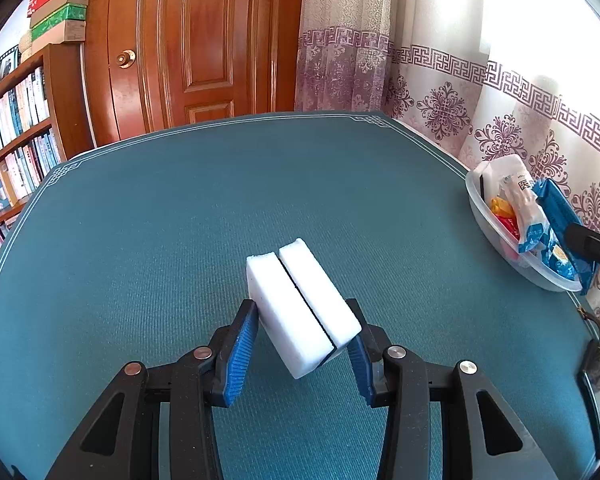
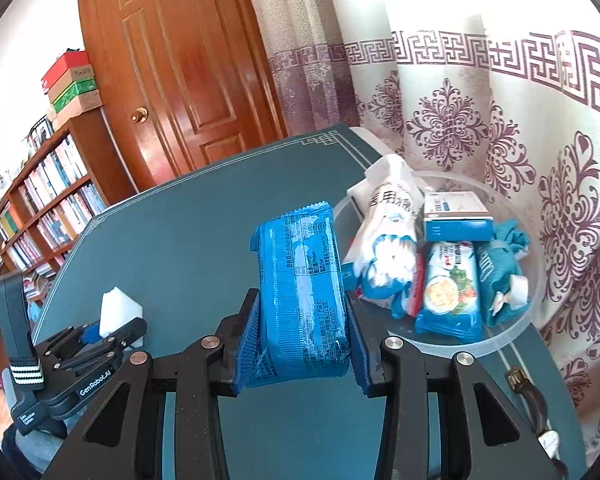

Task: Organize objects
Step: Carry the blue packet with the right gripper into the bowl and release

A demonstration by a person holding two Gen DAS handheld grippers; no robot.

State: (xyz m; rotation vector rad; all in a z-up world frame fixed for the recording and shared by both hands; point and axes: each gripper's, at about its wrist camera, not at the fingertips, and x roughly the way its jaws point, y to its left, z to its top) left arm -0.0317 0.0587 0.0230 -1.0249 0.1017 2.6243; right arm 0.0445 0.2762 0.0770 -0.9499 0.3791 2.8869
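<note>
My left gripper (image 1: pixel 302 334) is shut on a white two-piece sponge block (image 1: pixel 300 304) and holds it tilted above the teal table mat (image 1: pixel 180 220). My right gripper (image 2: pixel 302 320) is shut on a blue snack packet (image 2: pixel 302 292), held just left of a clear plastic basin (image 2: pixel 516 336). The basin holds a white cotton-swab bag (image 2: pixel 388 236), a small blue-and-white box (image 2: pixel 456 216), another snack packet (image 2: pixel 448 292) and a teal cloth (image 2: pixel 504 272). The left gripper with the white block (image 2: pixel 118 312) shows at the lower left of the right wrist view. The basin (image 1: pixel 488 224) also shows at the right of the left wrist view.
A wooden door (image 1: pixel 196 40) and a patterned curtain (image 2: pixel 500 100) stand behind the table. A bookshelf (image 1: pixel 16 140) with boxes on top stands at the left. A dark strap with a buckle (image 2: pixel 528 392) lies on the table's right edge near the basin.
</note>
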